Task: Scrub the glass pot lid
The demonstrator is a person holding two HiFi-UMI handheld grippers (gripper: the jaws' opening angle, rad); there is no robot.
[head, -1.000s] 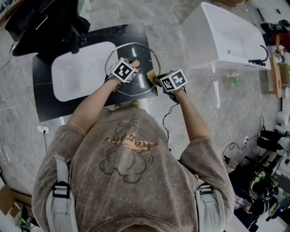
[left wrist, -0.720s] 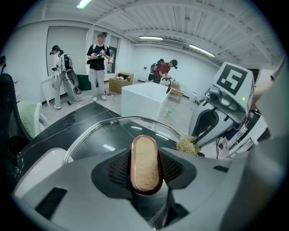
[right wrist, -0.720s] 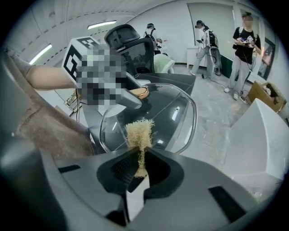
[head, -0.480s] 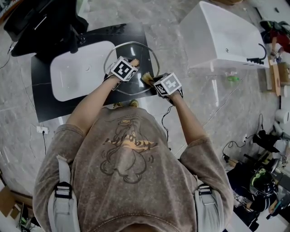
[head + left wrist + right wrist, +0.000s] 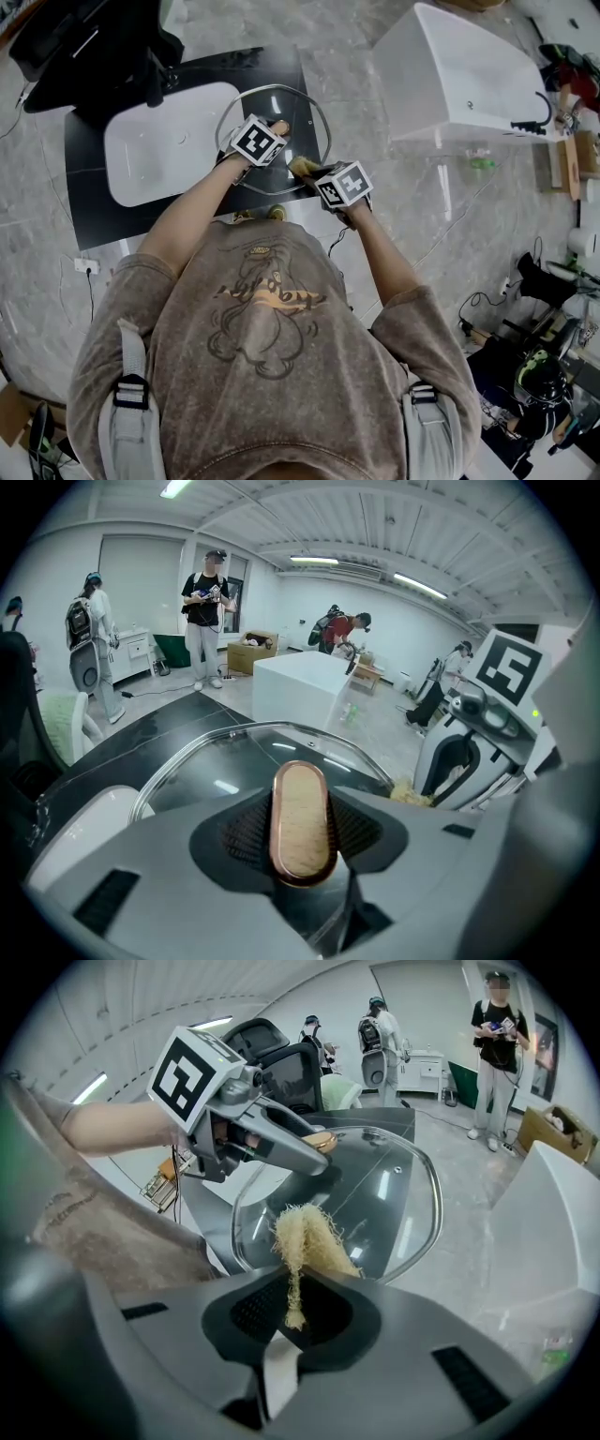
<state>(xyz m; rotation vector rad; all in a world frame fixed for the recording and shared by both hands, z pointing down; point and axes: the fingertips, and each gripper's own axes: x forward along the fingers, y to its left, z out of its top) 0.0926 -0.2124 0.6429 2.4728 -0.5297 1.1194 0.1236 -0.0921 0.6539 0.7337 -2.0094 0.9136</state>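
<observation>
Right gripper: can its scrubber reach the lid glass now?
Likely yes: the scrubber in the right gripper hangs by the near rim of the glass lid, nothing between; the left gripper only grips the knob.

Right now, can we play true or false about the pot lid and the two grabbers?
1. The left gripper is clamped on the lid's wooden knob. True.
2. The right gripper is empty. False: it pinches a yellowish scrubber.
3. The glass lid is solid metal all over. False: it is see-through glass with a metal rim.
4. The yellowish scrubber sticks out past the right gripper's jaws toward the glass lid. True.
</observation>
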